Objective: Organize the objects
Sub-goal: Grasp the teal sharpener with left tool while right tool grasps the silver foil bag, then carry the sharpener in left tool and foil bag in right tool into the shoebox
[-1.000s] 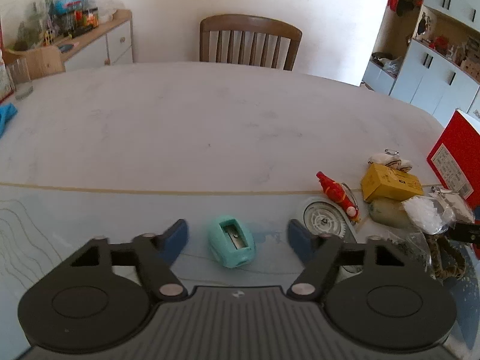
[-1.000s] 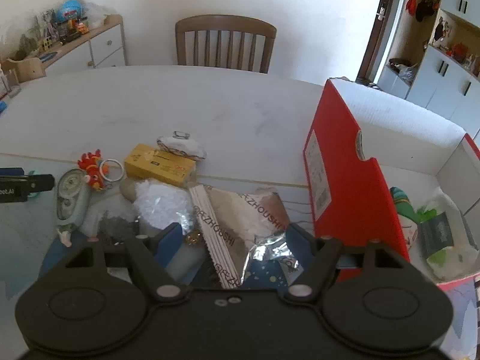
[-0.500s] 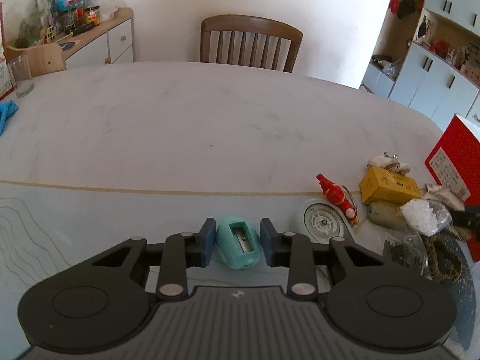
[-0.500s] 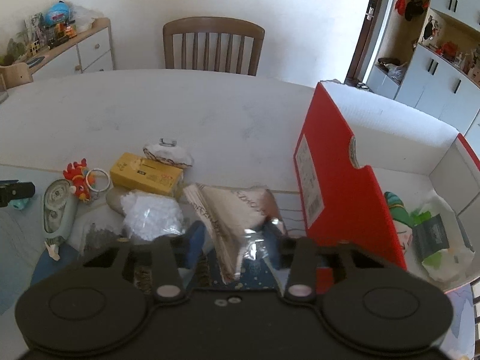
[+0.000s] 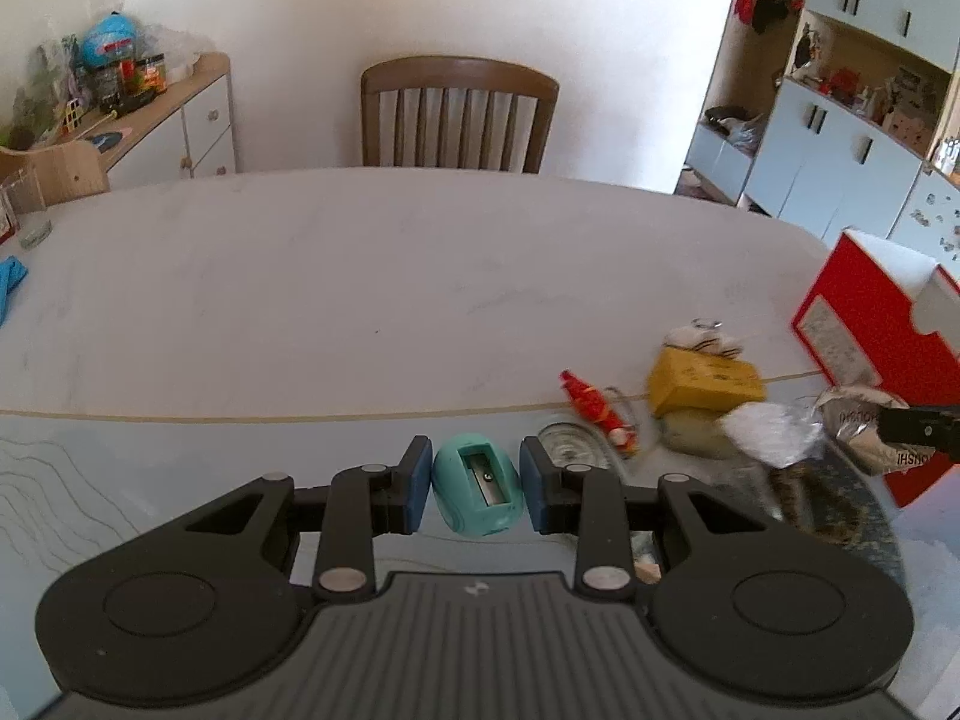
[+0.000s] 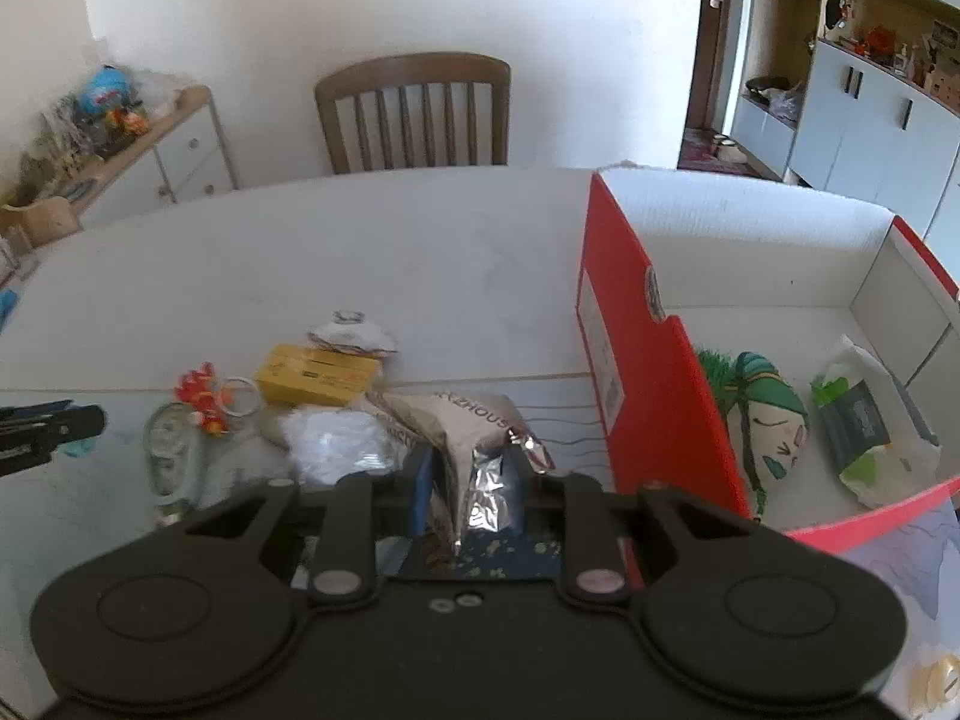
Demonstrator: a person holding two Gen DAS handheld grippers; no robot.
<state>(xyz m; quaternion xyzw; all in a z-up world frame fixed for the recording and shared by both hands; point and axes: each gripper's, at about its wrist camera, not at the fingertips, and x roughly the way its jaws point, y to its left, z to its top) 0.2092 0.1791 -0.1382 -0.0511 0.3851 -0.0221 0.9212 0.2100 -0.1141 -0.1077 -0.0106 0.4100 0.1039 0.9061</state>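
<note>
My left gripper (image 5: 476, 480) is shut on a teal pencil sharpener (image 5: 480, 501), held a little above the table. My right gripper (image 6: 471, 480) has its jaws closing, with both pads pressing a crumpled silver foil packet (image 6: 468, 420) that is raised off the pile. Right of it stands an open red box (image 6: 648, 372) holding a green-haired doll pouch (image 6: 771, 420) and a wipes packet (image 6: 864, 420). On the table lie a yellow box (image 6: 318, 373), a red keychain toy (image 6: 201, 396), a tape dispenser (image 6: 171, 444) and a white plastic bag (image 6: 336, 444).
A wooden chair (image 5: 459, 114) stands at the table's far side. At the far left edge are a glass (image 5: 27, 210) and a blue cloth (image 5: 9, 282). A sideboard (image 5: 180, 114) and cupboards (image 5: 840, 168) line the walls. The red box (image 5: 864, 348) sits at the table's right.
Both grippers closed from open: the left onto the sharpener, the right onto the foil packet. Both then rose a little, lifting what they hold.
</note>
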